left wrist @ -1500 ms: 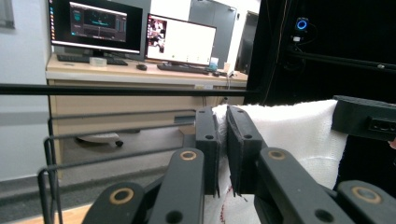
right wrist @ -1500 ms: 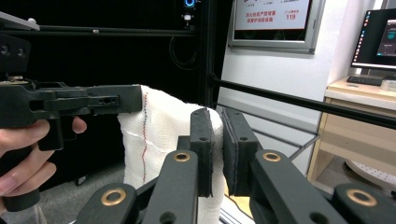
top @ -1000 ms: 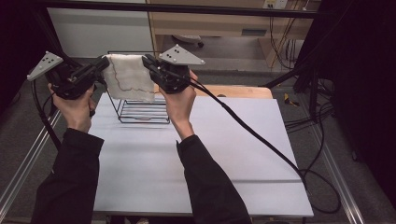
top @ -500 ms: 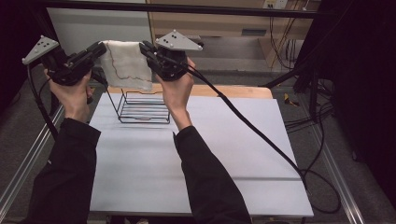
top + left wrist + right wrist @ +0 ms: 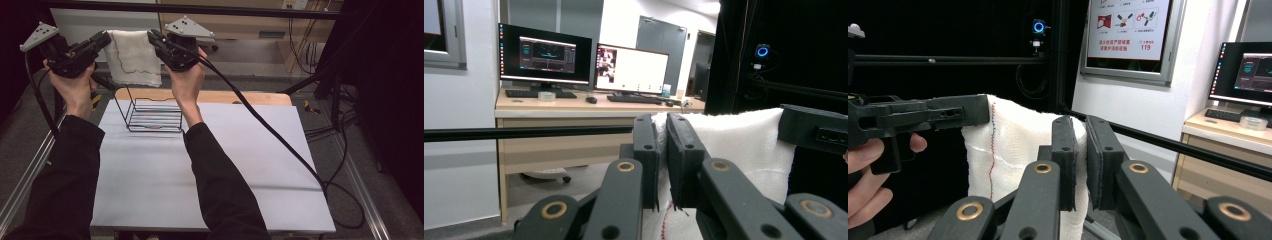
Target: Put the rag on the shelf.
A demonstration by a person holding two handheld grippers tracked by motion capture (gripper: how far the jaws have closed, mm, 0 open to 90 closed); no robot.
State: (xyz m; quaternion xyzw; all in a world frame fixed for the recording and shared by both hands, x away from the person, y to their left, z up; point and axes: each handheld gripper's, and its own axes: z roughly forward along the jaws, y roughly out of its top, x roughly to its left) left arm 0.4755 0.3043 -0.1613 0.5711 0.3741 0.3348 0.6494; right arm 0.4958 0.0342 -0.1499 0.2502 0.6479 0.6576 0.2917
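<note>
The white table is a flat, matte surface, and at its far end stands a black wire basket made of thin bars, with nothing of the cloth inside, so I judge that putting the cloth away is not yet done. The white cloth, soft and loosely woven with a red stitched line, hangs spread in the air above the basket. The left gripper and the right gripper, both of hard black plastic, are each clamped on one upper corner of it.

High cam looks down; gripper cams close, sharing white cloth.
</note>
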